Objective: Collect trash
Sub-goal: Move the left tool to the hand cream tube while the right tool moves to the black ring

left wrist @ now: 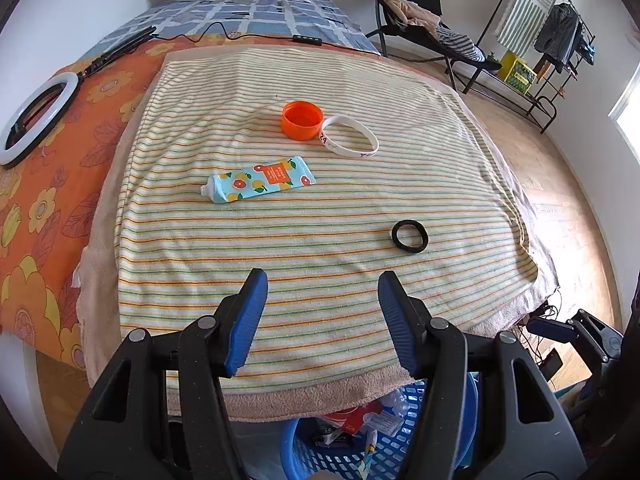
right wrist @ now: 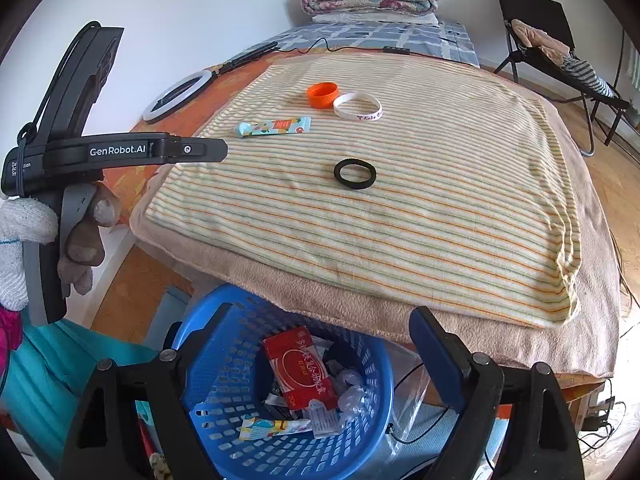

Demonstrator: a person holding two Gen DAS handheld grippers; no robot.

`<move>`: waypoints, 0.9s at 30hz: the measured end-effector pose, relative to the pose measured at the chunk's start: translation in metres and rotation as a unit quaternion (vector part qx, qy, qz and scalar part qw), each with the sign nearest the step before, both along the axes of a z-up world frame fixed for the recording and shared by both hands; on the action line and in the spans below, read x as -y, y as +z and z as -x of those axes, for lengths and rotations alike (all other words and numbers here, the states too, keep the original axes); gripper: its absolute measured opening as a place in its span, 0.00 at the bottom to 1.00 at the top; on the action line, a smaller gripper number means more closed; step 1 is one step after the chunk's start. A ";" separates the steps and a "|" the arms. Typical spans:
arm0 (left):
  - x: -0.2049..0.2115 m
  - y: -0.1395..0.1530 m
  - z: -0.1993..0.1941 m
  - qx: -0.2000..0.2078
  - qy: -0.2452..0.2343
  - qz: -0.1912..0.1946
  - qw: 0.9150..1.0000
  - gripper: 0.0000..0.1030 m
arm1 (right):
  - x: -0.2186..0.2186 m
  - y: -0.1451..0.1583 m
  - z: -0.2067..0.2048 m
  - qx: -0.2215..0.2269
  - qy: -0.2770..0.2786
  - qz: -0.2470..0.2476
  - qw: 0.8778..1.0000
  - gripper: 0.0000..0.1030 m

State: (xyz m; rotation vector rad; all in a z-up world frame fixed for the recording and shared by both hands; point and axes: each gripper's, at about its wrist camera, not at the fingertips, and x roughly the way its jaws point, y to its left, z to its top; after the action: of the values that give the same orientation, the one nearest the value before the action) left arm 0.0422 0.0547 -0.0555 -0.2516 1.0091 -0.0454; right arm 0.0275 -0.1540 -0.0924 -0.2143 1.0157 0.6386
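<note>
Right wrist view: left gripper [right wrist: 216, 148] reads "GenRobot.AI"; wristband [right wrist: 357, 106] "Kobe".

Blue basket [right wrist: 224, 364] holding wrappers, red packet [right wrist: 302, 368]

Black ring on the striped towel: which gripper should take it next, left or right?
Left, probably. The left gripper already hangs open over the towel, near the black ring. The right gripper is open above the blue basket, off the towel's edge.
</note>
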 end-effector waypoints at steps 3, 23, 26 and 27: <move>-0.008 0.001 -0.016 -0.005 -0.003 0.011 1.000 0.57 | -0.002 0.003 -0.013 0.000 0.001 -0.005 1.000 0.88; -0.085 -0.044 -0.124 -0.036 0.078 0.072 0.994 0.57 | -0.030 -0.014 -0.091 -0.016 -0.005 -0.023 1.000 0.94; -0.085 -0.051 -0.130 -0.048 0.067 0.068 0.994 0.57 | -0.034 -0.016 -0.094 -0.016 -0.003 -0.024 1.000 0.94; -0.085 -0.053 -0.130 -0.052 0.064 0.071 0.994 0.57 | -0.034 -0.016 -0.095 -0.015 -0.003 -0.023 1.000 0.94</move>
State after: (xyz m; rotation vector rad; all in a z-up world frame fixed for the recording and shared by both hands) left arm 0.1721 0.1393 -0.1089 -0.4510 1.0928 0.0128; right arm 0.1226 -0.1199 -0.1087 -0.1622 1.0296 0.6614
